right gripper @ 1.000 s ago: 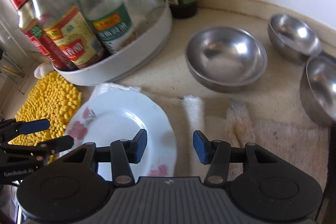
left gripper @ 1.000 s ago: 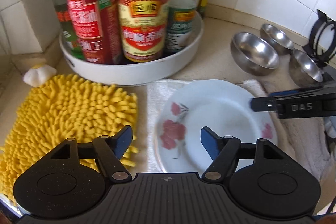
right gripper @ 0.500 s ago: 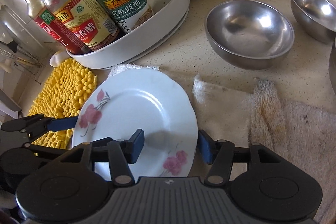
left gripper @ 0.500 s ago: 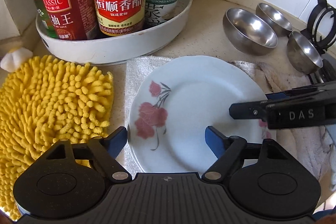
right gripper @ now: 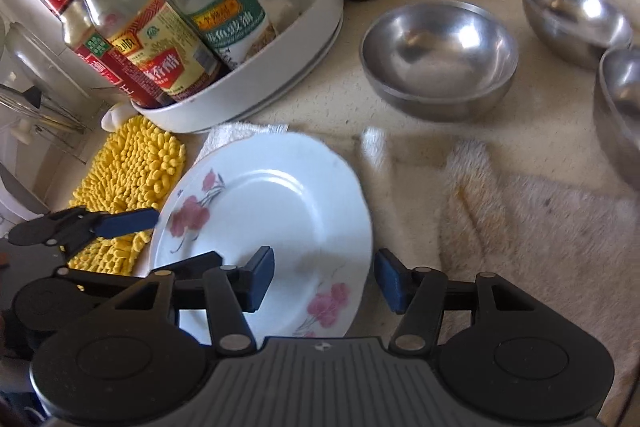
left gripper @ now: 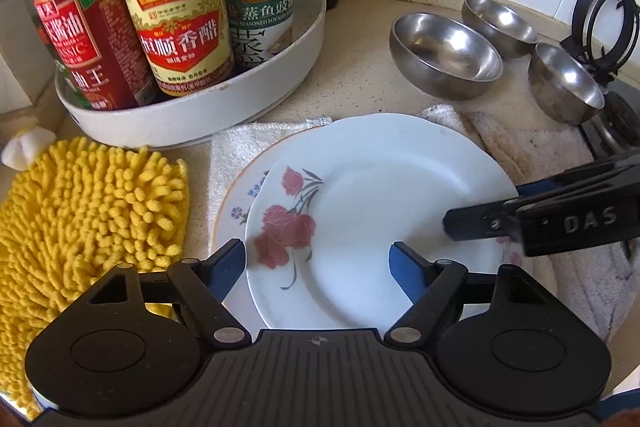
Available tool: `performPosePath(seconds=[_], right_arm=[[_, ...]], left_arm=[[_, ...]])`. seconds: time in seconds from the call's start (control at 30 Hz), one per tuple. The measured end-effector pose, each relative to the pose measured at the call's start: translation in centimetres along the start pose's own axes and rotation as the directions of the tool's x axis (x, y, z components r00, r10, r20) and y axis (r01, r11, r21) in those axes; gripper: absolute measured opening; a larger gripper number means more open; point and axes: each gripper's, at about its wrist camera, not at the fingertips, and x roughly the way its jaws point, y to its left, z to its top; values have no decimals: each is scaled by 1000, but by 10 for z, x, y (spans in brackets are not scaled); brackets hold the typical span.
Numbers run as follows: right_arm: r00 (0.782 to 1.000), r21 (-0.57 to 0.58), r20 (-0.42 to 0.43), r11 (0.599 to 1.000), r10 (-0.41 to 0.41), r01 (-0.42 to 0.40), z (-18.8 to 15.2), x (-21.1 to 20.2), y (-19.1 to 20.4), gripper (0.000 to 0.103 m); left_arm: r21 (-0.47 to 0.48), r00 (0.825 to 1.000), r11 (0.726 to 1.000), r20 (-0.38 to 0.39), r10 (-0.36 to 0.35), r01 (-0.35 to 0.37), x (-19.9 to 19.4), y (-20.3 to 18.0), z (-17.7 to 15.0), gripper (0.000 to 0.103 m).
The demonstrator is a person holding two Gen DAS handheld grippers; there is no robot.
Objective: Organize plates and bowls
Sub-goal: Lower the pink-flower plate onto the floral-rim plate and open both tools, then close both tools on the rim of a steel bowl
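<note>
Two grippers, both with jaws spread and holding nothing. My left gripper (left gripper: pixel 318 265) straddles the near rim of the rose plate (left gripper: pixel 372 203); my right gripper (right gripper: pixel 323 279) brackets the same plate's right edge, one finger over its face, one outside. Plate lies flat, directly ahead of both, stacked off-centre on a second plate (left gripper: pixel 240 199) peeking out left. Right looks slightly better placed for an edge pinch. Beyond: three steel bowls (left gripper: pixel 446 55), well apart, on the counter (left gripper: pixel 352 75).

Rose-print plate (left gripper: pixel 380 203) overlapping gold-rimmed plate (left gripper: pixel 236 203); three steel bowls (left gripper: pixel 446 55) behind.
</note>
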Motion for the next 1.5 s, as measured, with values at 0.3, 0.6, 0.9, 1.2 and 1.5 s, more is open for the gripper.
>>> performPosePath(seconds=[0.3, 0.6, 0.9, 1.2, 1.5], right_arm=[[1000, -4, 9, 1000, 0, 0, -4, -10, -9, 63], [996, 14, 80, 999, -50, 49, 1, -35, -31, 63], [989, 28, 122, 997, -81, 78, 7, -50, -61, 63], [985, 16, 138, 994, -108, 107, 30, -47, -86, 63], [984, 21, 124, 992, -127, 125, 68, -23, -101, 63]], left_arm=[[34, 991, 992, 60, 122, -124, -15, -4, 6, 86], [81, 977, 980, 127, 171, -182, -26, -29, 23, 87], [152, 976, 972, 153, 157, -180, -20, -69, 43, 89], [185, 975, 966, 162, 151, -180, -2, -97, 70, 91], [172, 980, 969, 125, 155, -175, 34, -105, 110, 91]])
